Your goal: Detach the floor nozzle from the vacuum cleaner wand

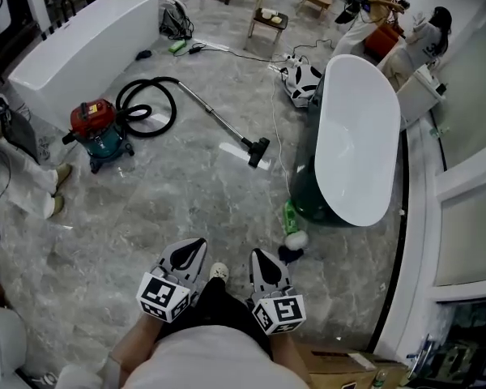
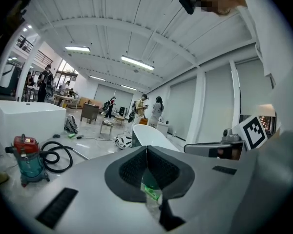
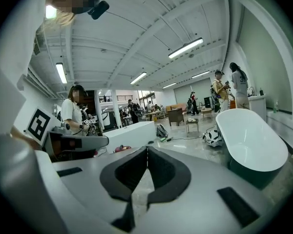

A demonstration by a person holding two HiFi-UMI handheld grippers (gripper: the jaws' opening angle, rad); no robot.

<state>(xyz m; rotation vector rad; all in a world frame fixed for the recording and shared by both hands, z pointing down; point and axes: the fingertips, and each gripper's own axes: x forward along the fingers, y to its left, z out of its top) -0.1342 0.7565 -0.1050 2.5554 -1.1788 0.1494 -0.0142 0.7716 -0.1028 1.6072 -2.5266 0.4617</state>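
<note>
The left gripper [image 2: 146, 149] has its jaws pressed together with nothing between them; the right gripper [image 3: 147, 150] is the same, its jaws closed and empty. In the head view both are held side by side, low in front of the person, pointing out over the grey marbled floor [image 1: 146, 217] and well apart from the vacuum. The floor nozzle [image 1: 258, 150] lies on the floor ahead, joined to the end of the wand [image 1: 215, 118], which runs up and left to a coiled black hose [image 1: 173, 110]. The hose leads to the red-and-teal vacuum canister [image 1: 97, 130] standing at the left. Near the nozzle, to its right, stands a white oval bathtub [image 1: 356, 136] with a dark green outside — a green bottle [image 1: 291, 215] lies by its near end. A white rectangular tub [image 1: 81, 51] sits beyond the canister, and people [image 1: 405, 23] stand at the far right.
</note>
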